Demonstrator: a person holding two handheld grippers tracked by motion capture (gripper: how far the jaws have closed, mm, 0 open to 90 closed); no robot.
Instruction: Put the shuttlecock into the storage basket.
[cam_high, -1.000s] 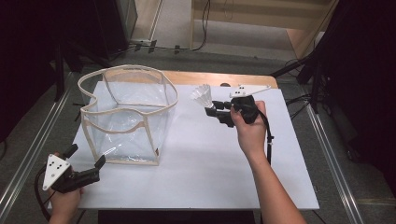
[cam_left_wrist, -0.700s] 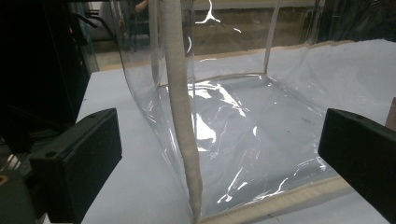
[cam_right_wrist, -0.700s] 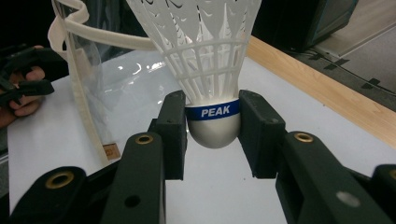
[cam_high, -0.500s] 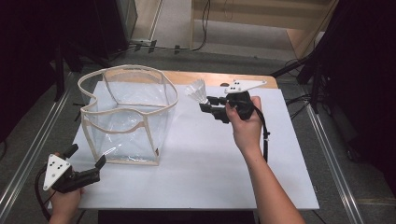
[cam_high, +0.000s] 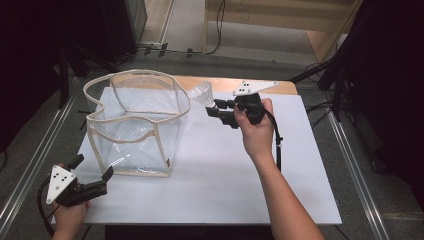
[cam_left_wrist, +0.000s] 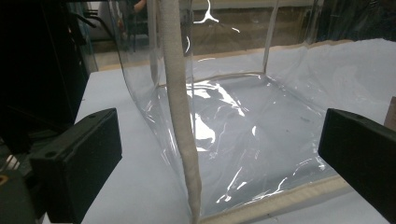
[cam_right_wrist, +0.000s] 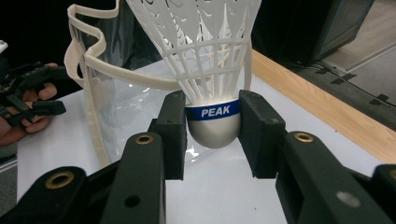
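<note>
My right gripper (cam_high: 216, 107) (cam_right_wrist: 213, 128) is shut on a white shuttlecock (cam_high: 202, 93) (cam_right_wrist: 205, 60) by its cork, which bears a blue band reading PEAK. It holds the shuttlecock in the air just right of the rim of a clear plastic bag with beige trim (cam_high: 135, 120) (cam_right_wrist: 95, 70) that stands open on the white table (cam_high: 215, 170). At the table's front left corner my left gripper (cam_high: 92, 172) is open, jaws wide apart, pointing at the bag's near corner seam (cam_left_wrist: 180, 116).
A wooden strip (cam_high: 230, 84) runs along the table's far edge. Metal rails (cam_high: 30, 170) flank the table on both sides. A black cable (cam_high: 276, 135) trails from the right gripper along the forearm.
The right gripper has carried the shuttlecock up and to the left, closer to the bag's rim. The left gripper has stayed where it was.
</note>
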